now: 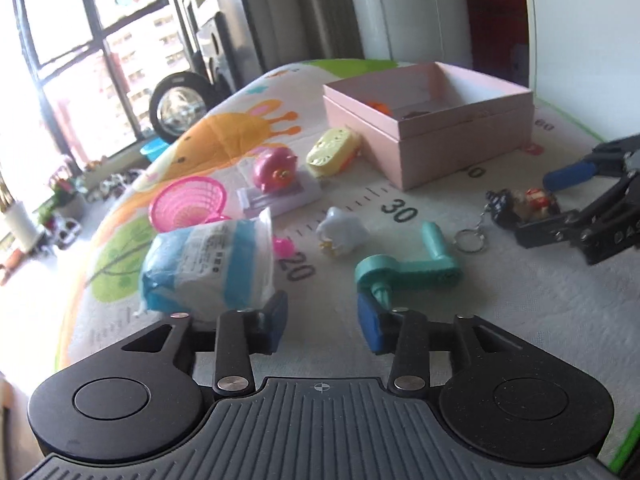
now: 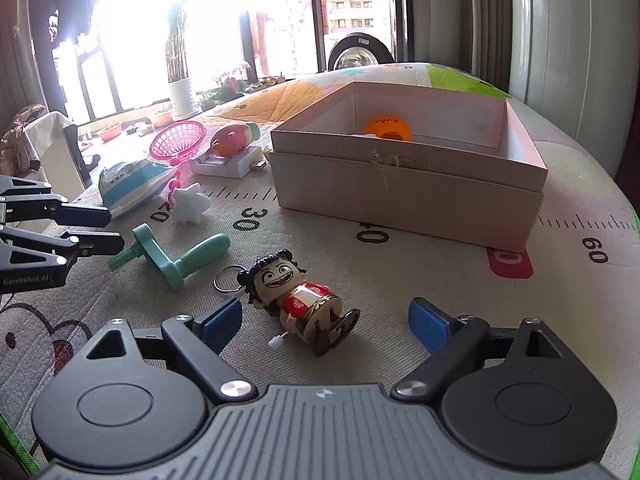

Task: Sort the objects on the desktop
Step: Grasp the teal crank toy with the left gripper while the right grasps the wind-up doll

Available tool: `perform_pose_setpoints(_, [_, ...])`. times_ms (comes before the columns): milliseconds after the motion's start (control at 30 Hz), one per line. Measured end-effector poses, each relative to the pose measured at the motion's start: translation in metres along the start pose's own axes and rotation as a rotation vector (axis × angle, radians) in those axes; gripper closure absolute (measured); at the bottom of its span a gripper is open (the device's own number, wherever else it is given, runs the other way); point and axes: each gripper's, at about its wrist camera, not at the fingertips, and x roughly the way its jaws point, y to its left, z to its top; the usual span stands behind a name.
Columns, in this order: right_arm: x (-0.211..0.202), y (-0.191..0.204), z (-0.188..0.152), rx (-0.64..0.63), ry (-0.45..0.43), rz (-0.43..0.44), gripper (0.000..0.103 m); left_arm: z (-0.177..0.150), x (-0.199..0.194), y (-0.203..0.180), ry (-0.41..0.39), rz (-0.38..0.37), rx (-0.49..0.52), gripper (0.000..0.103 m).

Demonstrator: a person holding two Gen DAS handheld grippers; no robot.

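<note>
Left wrist view: left tongs (image 1: 323, 326) at lower centre, spread wide, empty; teal crank handle (image 1: 404, 270) just ahead, its stub touching the right pad. Likely to skid or roll off if closed on the stub alone. Pink box (image 1: 430, 120) at upper right, open, something orange inside.

Right wrist view: right tongs (image 2: 326, 326) at lower centre, spread wide around the wind-up doll (image 2: 298, 298) lying tilted on the bench (image 2: 440, 280). Key ring (image 2: 227, 279) liable to snag; winder could slip between pads. Box at upper right holding an orange ball (image 2: 388, 130).
</note>
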Motion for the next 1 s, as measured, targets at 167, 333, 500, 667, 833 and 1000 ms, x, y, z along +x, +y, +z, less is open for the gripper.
perform_pose_setpoints(167, [0.001, -0.001, 0.001, 0.001, 0.002, -0.002, 0.012, 0.008, -0.001, -0.025, -0.022, -0.098, -0.005, 0.012])
perform_pose_setpoints(333, [-0.001, -0.004, 0.001, 0.021, -0.007, -0.001, 0.012, 0.013, 0.01, -0.049, -0.004, -0.148, 0.028, 0.012])
perform_pose_setpoints(500, [-0.001, -0.006, 0.001, 0.032, -0.01, 0.004, 0.012, 0.009, 0.017, -0.044, 0.026, -0.064, 0.052, 0.011])
perform_pose_setpoints(667, [-0.002, -0.005, 0.0, 0.032, -0.012, -0.001, 0.012, 0.005, 0.015, -0.025, 0.006, 0.15, 0.146, 0.008])
perform_pose_setpoints(833, [-0.003, -0.006, 0.0, 0.039, -0.02, -0.002, 0.012, 0.012, 0.002, -0.001, -0.015, 0.101, 0.06, 0.007])
perform_pose_setpoints(1000, [-0.005, -0.006, 0.0, 0.04, -0.03, 0.001, 0.012, 0.013, -0.003, -0.031, -0.06, -0.068, 0.166, 0.006])
